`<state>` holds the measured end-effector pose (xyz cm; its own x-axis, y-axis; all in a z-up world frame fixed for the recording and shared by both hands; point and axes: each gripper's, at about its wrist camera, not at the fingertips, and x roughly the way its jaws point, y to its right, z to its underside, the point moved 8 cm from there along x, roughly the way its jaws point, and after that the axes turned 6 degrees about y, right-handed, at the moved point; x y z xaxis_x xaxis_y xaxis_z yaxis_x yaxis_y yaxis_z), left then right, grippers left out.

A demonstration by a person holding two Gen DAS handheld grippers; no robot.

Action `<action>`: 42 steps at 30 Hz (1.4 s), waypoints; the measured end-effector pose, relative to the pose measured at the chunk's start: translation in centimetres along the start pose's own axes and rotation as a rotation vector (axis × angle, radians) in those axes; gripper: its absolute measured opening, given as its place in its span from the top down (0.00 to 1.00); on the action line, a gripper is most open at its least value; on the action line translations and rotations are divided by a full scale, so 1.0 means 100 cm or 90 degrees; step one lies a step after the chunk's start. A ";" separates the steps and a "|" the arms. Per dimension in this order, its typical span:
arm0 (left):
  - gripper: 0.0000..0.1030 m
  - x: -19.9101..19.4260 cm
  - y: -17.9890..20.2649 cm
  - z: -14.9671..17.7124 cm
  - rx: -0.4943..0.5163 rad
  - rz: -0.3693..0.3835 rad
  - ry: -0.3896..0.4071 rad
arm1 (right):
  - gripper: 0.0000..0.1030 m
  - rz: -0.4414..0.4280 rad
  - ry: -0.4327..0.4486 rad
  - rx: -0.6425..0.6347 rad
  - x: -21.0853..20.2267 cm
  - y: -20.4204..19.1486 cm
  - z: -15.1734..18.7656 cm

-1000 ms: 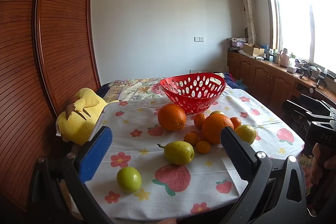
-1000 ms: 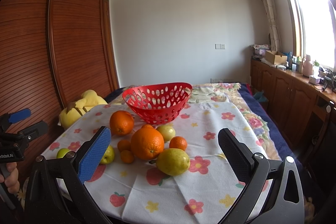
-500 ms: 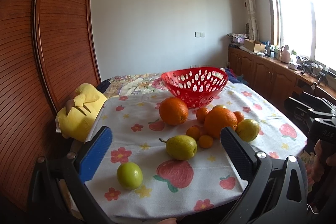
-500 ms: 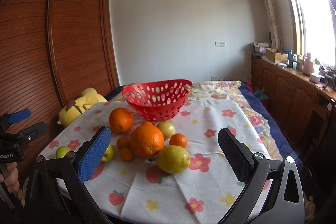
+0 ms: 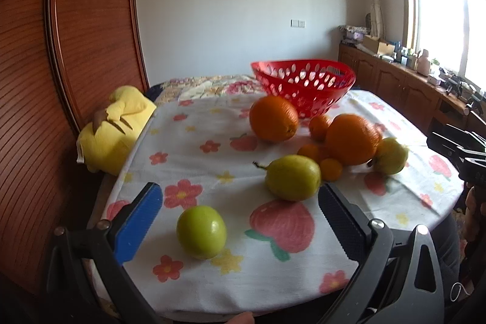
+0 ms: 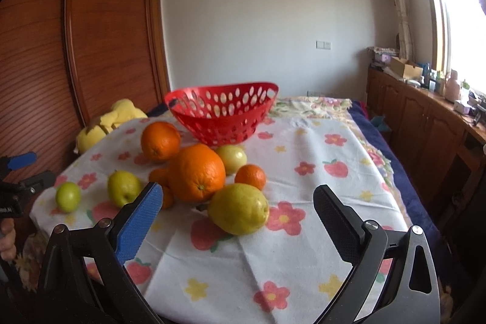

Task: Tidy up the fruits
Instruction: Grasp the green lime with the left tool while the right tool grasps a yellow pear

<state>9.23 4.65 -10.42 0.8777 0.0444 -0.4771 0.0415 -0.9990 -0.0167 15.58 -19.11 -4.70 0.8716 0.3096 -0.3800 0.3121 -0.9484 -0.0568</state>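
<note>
Flowered cloth (image 6: 316, 148); third tangerine (image 5: 318, 127) left-view only.

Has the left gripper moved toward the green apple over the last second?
Yes. The left gripper has come forward and lower toward the green apple, which now looms larger between its open fingers against the static tablecloth.

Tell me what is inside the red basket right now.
No fruit shows above the rim of the red basket, and light passes through its wall holes. Both views look at it from the side, so its floor stays hidden. All the fruit in view lies on the floral cloth in front.
</note>
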 end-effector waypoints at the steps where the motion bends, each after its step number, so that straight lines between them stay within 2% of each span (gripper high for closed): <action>1: 0.01 0.003 -0.003 0.002 -0.001 -0.002 -0.002 | 0.03 -0.005 -0.010 -0.002 0.005 0.001 0.003; 12: 0.03 0.031 -0.027 0.023 -0.024 0.013 -0.051 | 0.07 -0.032 -0.086 -0.020 0.052 0.008 0.027; 18: 0.09 0.045 -0.034 0.035 -0.039 0.030 -0.080 | 0.07 -0.039 -0.112 -0.030 0.070 0.004 0.036; 23: 0.18 0.052 -0.035 0.045 -0.050 0.038 -0.101 | 0.07 -0.040 -0.130 -0.028 0.081 0.005 0.043; 29: 0.20 0.053 -0.042 0.050 -0.069 0.044 -0.112 | 0.07 -0.043 -0.142 -0.018 0.084 0.007 0.041; 30: 0.23 0.053 -0.044 0.051 -0.073 0.044 -0.115 | 0.07 -0.042 -0.145 -0.019 0.085 0.008 0.041; 31: 0.31 0.054 -0.046 0.052 -0.078 0.044 -0.119 | 0.07 -0.042 -0.148 -0.017 0.087 0.008 0.042; 32: 0.36 0.055 -0.047 0.053 -0.084 0.045 -0.125 | 0.07 -0.042 -0.150 -0.015 0.087 0.008 0.042; 35: 0.42 0.057 -0.048 0.057 -0.093 0.053 -0.133 | 0.08 -0.044 -0.155 -0.015 0.089 0.007 0.043; 39: 0.42 0.060 -0.046 0.062 -0.091 0.056 -0.145 | 0.10 -0.044 -0.165 -0.018 0.092 0.005 0.044; 40: 0.49 0.060 -0.044 0.062 -0.090 0.060 -0.145 | 0.11 -0.045 -0.169 -0.017 0.093 0.005 0.045; 42: 0.51 0.060 -0.043 0.061 -0.084 0.061 -0.142 | 0.12 -0.046 -0.176 -0.015 0.094 0.006 0.046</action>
<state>11.38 9.14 -18.62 0.7547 -0.0667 -0.6526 0.0385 -0.9886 0.1455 22.24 -17.04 -12.60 0.7117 0.3428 -0.6131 0.3817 -0.9215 -0.0722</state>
